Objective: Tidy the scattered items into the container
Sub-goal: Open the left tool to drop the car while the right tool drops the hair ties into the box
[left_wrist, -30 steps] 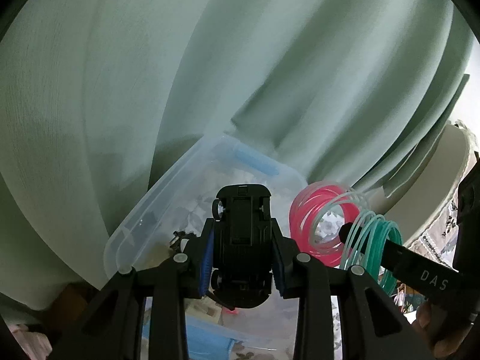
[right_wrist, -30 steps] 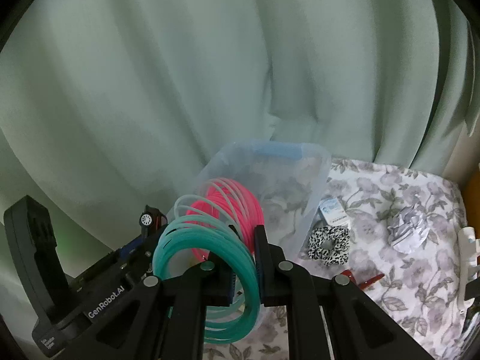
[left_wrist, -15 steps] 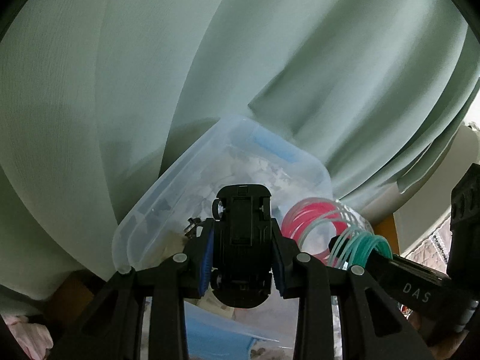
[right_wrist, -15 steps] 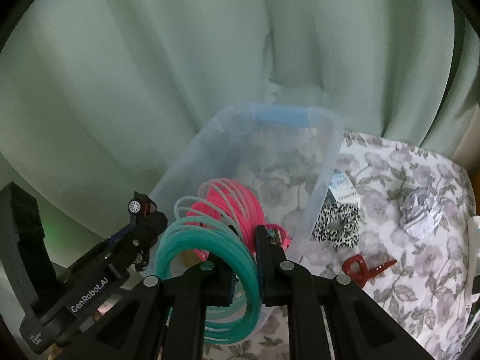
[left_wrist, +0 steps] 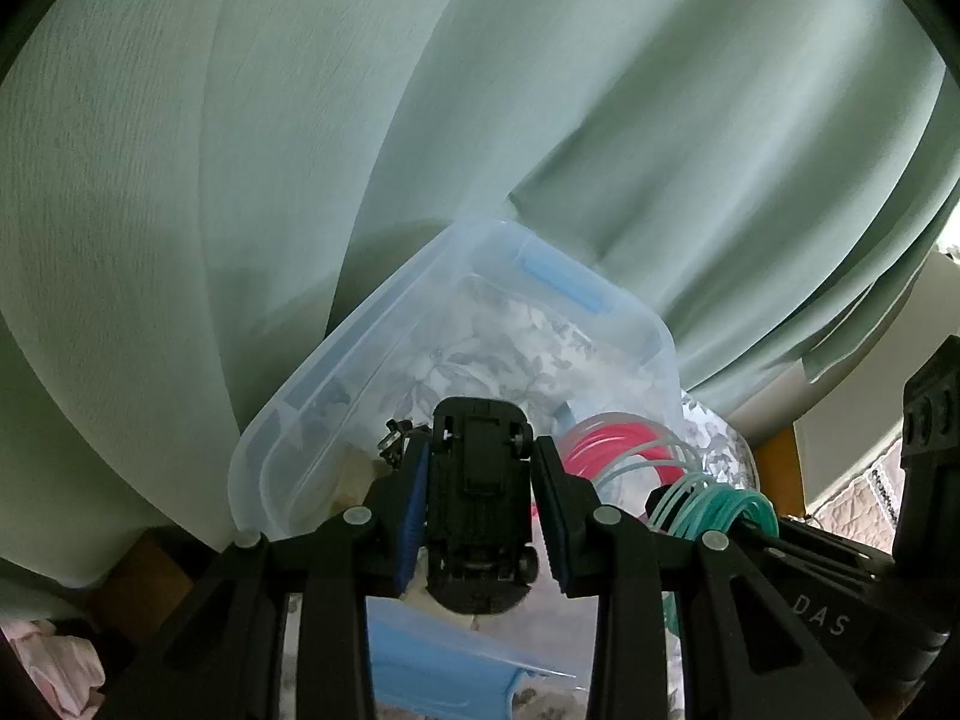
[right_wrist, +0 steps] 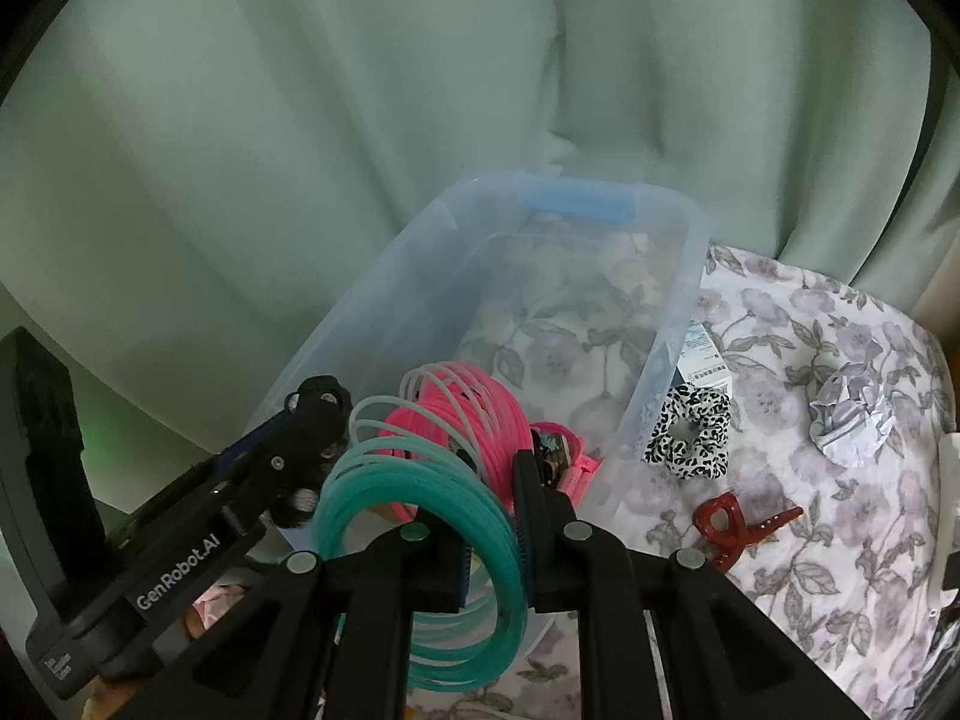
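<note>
Translucent plastic forms the container (right_wrist: 372, 324), a bin with a blue handle at its far rim, standing on a floral-covered surface (right_wrist: 840, 570) in front of a pale green curtain (right_wrist: 360, 90). The left claw (left_wrist: 480, 510) is pinched on a black toy car (left_wrist: 480, 492), its blue pads pressing the car's sides while the underside faces the left wrist camera; car and claw hang over the near end of the container. The right claw (right_wrist: 489, 516) has a bundle of thin rings (right_wrist: 432, 492) threaded over its left finger, teal ones nearest and pink and clear ones farther out, reaching down into the near part of the container. Its jaws stand only slightly apart, and whether the pads actually press the bundle I cannot tell. Inside the bin, just past the rings, lie some small pink items (right_wrist: 570, 462), too cluttered to make out. On the surface to the right of the container lie a black-and-white spotted scrunchie (right_wrist: 690, 432), touching a small printed card (right_wrist: 705, 360) that leans on the bin wall, a red hair clip (right_wrist: 735, 525) nearer the camera, and a crumpled white wad (right_wrist: 849, 414) farther right.
</note>
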The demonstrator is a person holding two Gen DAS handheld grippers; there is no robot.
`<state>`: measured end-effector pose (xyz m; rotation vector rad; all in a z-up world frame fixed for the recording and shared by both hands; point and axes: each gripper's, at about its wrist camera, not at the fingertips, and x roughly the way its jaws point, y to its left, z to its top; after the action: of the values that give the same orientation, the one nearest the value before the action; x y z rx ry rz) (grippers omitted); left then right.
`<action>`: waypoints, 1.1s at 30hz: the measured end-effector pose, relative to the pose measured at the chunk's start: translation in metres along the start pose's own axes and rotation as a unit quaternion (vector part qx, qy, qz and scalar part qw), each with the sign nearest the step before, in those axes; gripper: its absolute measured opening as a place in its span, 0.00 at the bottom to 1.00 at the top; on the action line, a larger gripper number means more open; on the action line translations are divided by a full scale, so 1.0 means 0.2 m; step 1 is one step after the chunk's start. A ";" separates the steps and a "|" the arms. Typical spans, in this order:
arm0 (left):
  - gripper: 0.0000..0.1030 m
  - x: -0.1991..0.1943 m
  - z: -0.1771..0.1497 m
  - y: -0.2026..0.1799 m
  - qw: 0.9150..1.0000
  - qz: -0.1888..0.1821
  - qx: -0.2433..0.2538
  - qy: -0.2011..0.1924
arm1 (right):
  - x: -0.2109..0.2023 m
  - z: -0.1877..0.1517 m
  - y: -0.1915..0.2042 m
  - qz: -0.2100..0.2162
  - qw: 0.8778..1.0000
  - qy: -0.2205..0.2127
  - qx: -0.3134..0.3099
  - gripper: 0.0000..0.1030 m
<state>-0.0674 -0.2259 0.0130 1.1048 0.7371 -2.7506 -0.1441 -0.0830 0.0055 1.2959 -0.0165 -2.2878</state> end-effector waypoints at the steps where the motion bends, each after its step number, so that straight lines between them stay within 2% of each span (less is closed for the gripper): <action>1: 0.34 0.00 0.00 0.00 1.000 0.000 0.000 0.000 | 0.00 0.00 0.00 -0.001 1.000 0.001 0.000 0.15; 5: 0.35 0.01 0.01 0.00 1.000 0.002 -0.001 0.002 | 0.00 0.00 0.01 -0.006 1.000 0.006 -0.002 0.19; 8: 0.50 0.02 0.01 0.00 1.000 0.004 -0.003 0.001 | 0.00 0.00 0.02 -0.009 1.000 0.010 -0.004 0.29; 13: 0.52 0.02 0.02 0.01 1.000 0.010 -0.010 0.001 | 0.00 0.00 0.03 -0.007 1.000 0.005 -0.013 0.40; 23: 0.53 0.01 0.01 0.00 1.000 0.013 -0.009 0.002 | -0.02 -0.01 0.03 -0.007 1.000 -0.001 -0.009 0.42; 33: 0.59 0.00 0.01 -0.06 1.000 0.014 0.006 0.003 | -0.07 -0.04 -0.03 -0.004 1.000 -0.005 0.007 0.42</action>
<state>-0.0714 -0.2170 0.0187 1.1174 0.7027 -2.7332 -0.1342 -0.0708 0.0106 1.2936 -0.0299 -2.3043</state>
